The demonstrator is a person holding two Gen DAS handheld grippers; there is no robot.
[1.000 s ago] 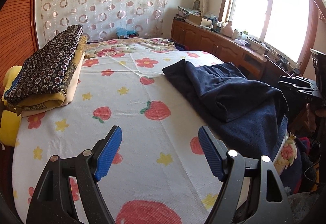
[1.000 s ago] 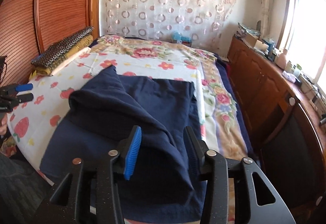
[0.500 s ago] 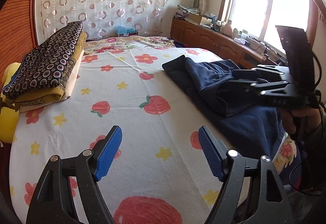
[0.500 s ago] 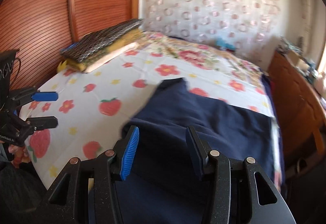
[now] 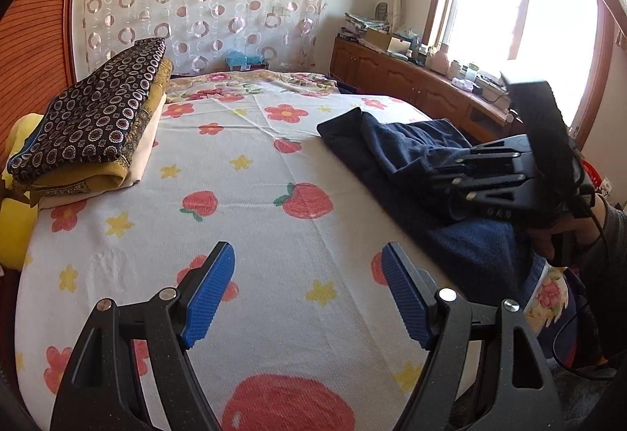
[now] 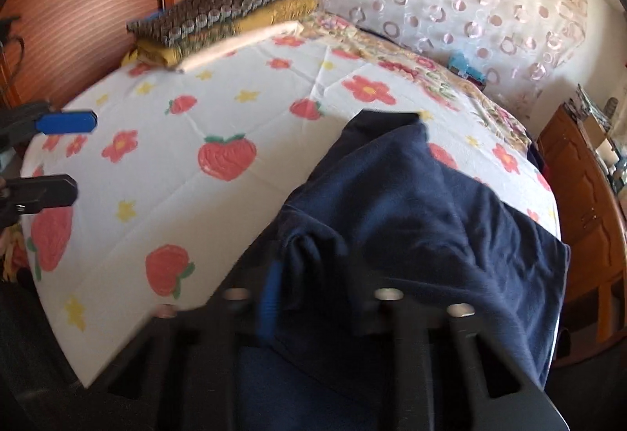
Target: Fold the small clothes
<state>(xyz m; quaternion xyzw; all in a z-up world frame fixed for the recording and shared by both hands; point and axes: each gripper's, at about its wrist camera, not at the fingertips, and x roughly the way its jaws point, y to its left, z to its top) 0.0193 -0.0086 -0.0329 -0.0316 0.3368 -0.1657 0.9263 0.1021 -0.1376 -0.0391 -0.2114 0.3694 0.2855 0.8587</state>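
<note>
Since half a second before, the right gripper (image 6: 313,294) had dropped low onto the dark blue garment (image 6: 423,219), and its picture had gone blurry from the quick move. A bunched fold of the blue cloth sat between its two fingers. The fingers looked close together around that fold, but the blur hid if they truly pinched it, so I could not tell.

The dark blue garment lay crumpled on the right part of the bed (image 5: 250,219), on top of the strawberry sheet (image 6: 219,203). One side was folded over onto itself in a lump. Its long way ran from the near edge of the bed toward the far curtain (image 5: 203,0). The near end of it was right at the right gripper, so that hand was the closer one by far.

The left gripper (image 5: 305,297) hung over bare sheet with its blue fingers wide apart and nothing between them. The garment lay off to its right, well apart from it.

I think the next job was to lift the bunched part and spread it flat, and the left hand would have to cross to the right to help.

A stack of folded cloths (image 5: 94,125) sat far off by the wooden wall.
</note>
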